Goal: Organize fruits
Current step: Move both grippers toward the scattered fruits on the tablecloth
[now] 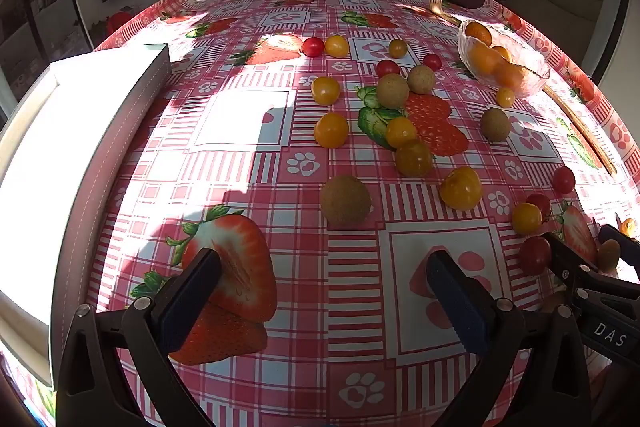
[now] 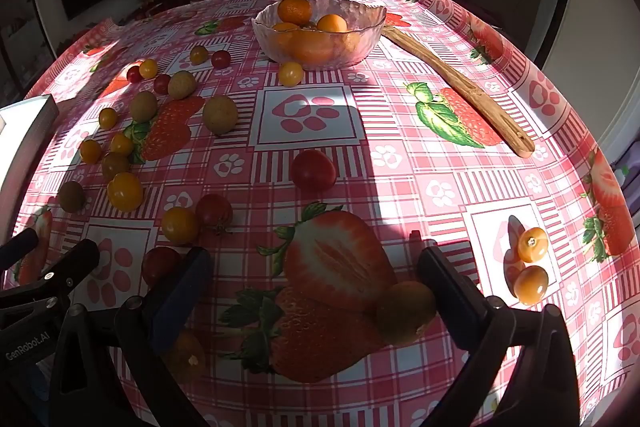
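Note:
Many small fruits lie scattered on the strawberry-print tablecloth: yellow and red cherry tomatoes and brown-green round fruits. A glass bowl (image 2: 320, 31) holds several orange fruits; it also shows at the far right in the left wrist view (image 1: 505, 61). My left gripper (image 1: 324, 279) is open and empty, with a brown-green fruit (image 1: 345, 201) just ahead of it. My right gripper (image 2: 314, 277) is open; an orange-brown fruit (image 2: 405, 311) lies against the inside of its right finger. A red tomato (image 2: 313, 170) lies ahead of it.
A white box (image 1: 80, 163) stands at the table's left side. A wooden spoon (image 2: 460, 83) lies right of the bowl. Two yellow fruits (image 2: 532, 259) lie at the right. The right gripper's fingers (image 1: 576, 267) show at the left view's right edge.

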### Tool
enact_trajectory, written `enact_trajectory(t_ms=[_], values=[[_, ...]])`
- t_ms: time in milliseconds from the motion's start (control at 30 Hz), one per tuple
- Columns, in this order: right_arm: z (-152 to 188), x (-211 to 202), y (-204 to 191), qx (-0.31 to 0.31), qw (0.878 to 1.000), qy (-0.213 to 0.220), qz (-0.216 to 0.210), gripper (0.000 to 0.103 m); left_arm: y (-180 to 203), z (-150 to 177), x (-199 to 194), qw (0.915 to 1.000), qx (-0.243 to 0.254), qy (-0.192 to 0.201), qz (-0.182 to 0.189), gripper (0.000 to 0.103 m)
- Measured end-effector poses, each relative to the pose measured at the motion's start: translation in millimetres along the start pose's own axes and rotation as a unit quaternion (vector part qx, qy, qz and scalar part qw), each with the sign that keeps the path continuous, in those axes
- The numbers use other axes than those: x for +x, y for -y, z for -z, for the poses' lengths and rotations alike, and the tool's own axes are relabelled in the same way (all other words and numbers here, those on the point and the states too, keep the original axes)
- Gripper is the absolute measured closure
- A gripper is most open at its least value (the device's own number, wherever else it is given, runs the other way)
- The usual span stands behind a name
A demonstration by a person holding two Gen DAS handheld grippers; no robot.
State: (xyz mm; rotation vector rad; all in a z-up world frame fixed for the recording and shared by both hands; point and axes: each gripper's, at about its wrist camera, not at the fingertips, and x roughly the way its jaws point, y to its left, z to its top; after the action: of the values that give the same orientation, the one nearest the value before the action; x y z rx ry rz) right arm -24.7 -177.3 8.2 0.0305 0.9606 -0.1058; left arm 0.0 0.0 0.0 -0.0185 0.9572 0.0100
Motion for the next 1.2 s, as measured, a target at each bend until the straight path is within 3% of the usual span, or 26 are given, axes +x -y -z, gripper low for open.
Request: enact_trajectory(t_ms=[333,667,933,1200], values=[[-3,0,-2,-0.003,1.000,-0.006,0.002,0.000,-3,1,-4,0.9999,0.008,-0.005,0.009,0.000],[2,-31,-1,-0.014,1.000,0.009,-0.018,0.000,-26,14,-49,0.9996,0.013,0.023,-0.011,0.000],[28,-53,15,0.025,0.997,-0.020,-0.065,0.000,-39,42,-73,0.9995,0.003,0.019,-0.026,0.000],[55,-68,32,0.038,0.997,-0.023,-0.059,0.000,-32,66,-79,0.9992,0.021,0.002,-0.032,0.000]])
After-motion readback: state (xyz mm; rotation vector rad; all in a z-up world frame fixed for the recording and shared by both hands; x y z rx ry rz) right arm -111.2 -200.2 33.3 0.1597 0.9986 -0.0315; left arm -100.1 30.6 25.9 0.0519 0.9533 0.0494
